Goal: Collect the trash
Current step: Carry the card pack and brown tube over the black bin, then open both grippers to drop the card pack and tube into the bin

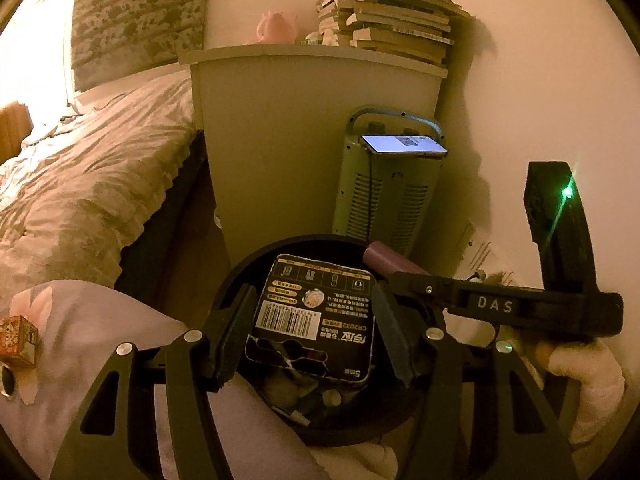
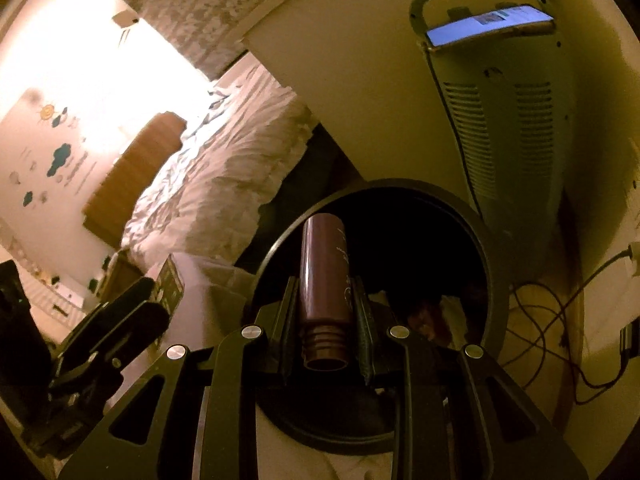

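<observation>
My left gripper (image 1: 314,322) is shut on a black battery blister card (image 1: 314,314) with a barcode, held over the round black trash bin (image 1: 240,276), which holds mixed scraps. My right gripper (image 2: 325,300) is shut on a purple bottle (image 2: 323,272) with an open threaded neck, held over the same bin (image 2: 486,248). The bottle's end (image 1: 386,261) and the right gripper's body (image 1: 500,304) show in the left wrist view. The left gripper (image 2: 132,308) with the card edge (image 2: 171,282) shows at lower left of the right wrist view.
A white cabinet (image 1: 304,128) stands behind the bin, with books (image 1: 392,28) on top. A green heater (image 1: 390,192) with a lit phone (image 1: 404,145) stands to the right. The bed (image 1: 88,184) lies left. Cables (image 2: 560,320) run on the floor. A small orange box (image 1: 18,340) sits at lower left.
</observation>
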{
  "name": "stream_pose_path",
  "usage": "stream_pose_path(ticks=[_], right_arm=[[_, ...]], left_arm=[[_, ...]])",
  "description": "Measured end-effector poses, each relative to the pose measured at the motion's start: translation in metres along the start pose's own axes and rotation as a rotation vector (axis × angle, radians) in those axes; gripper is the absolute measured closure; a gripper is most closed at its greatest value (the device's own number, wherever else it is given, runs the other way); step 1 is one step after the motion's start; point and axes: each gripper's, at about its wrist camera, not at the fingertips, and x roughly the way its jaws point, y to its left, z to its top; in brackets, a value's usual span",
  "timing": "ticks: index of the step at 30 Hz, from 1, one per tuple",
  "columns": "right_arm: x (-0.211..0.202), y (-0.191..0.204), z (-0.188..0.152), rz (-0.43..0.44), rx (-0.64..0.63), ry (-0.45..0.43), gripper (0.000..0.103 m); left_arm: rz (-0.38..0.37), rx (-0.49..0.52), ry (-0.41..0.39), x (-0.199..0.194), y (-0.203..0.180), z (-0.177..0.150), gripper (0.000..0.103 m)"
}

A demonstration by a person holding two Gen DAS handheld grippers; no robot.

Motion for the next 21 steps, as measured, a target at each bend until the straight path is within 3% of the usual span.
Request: stream_pose_path(ticks=[21], right_arm=[[0.015, -0.014, -0.002, -0.021, 0.03, 0.033, 0.077]], left_arm=[[0.006, 0.018, 0.005, 0.008, -0.004, 0.003, 0.044]])
